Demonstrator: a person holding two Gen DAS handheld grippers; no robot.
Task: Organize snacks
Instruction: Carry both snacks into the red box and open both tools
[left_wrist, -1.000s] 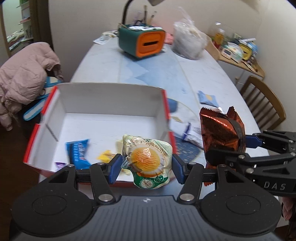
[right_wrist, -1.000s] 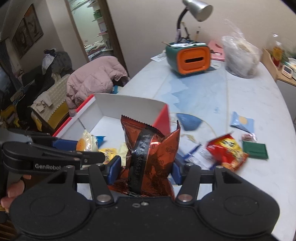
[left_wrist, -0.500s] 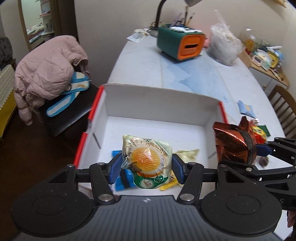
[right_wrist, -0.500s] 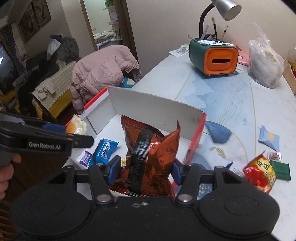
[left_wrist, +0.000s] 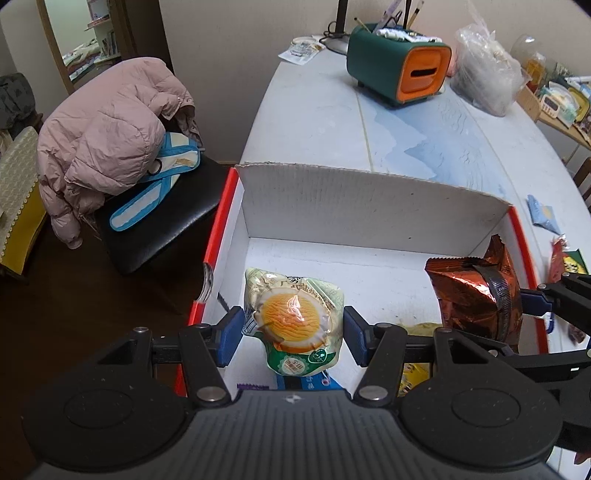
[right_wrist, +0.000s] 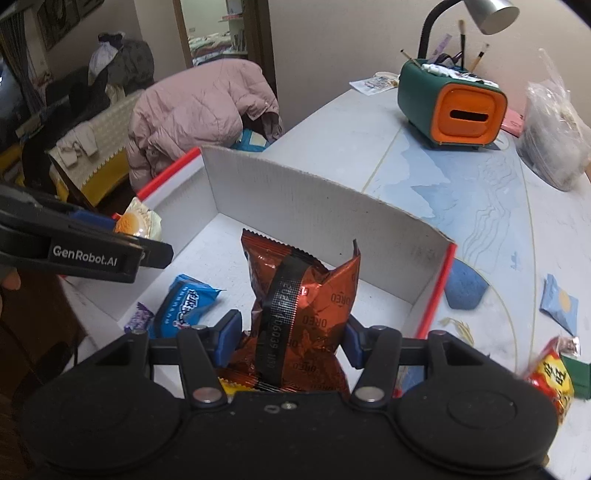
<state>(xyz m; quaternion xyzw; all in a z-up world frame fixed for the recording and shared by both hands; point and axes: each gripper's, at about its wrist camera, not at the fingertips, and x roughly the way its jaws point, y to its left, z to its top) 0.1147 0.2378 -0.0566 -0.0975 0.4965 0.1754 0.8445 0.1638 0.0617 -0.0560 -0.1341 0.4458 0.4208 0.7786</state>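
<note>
The left gripper (left_wrist: 291, 326) pinches an egg-print snack packet (left_wrist: 293, 317) above the near left corner of the open cardboard box (left_wrist: 369, 199). The right gripper (right_wrist: 291, 334) clamps a copper Oreo bag (right_wrist: 303, 317) over the box's right side. A blue snack packet (right_wrist: 184, 306) and a small purple candy (right_wrist: 138, 317) lie on the box floor. On the table (right_wrist: 480, 206), past the box's right wall, lie a light-blue sachet (right_wrist: 557, 302) and a red-and-yellow snack bag (right_wrist: 552, 376).

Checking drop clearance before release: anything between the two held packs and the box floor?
Nothing visible blocks either. The egg-print pack in the left gripper and the Oreo pack in the right gripper hang over the open box; a blue packet lies inside.
</note>
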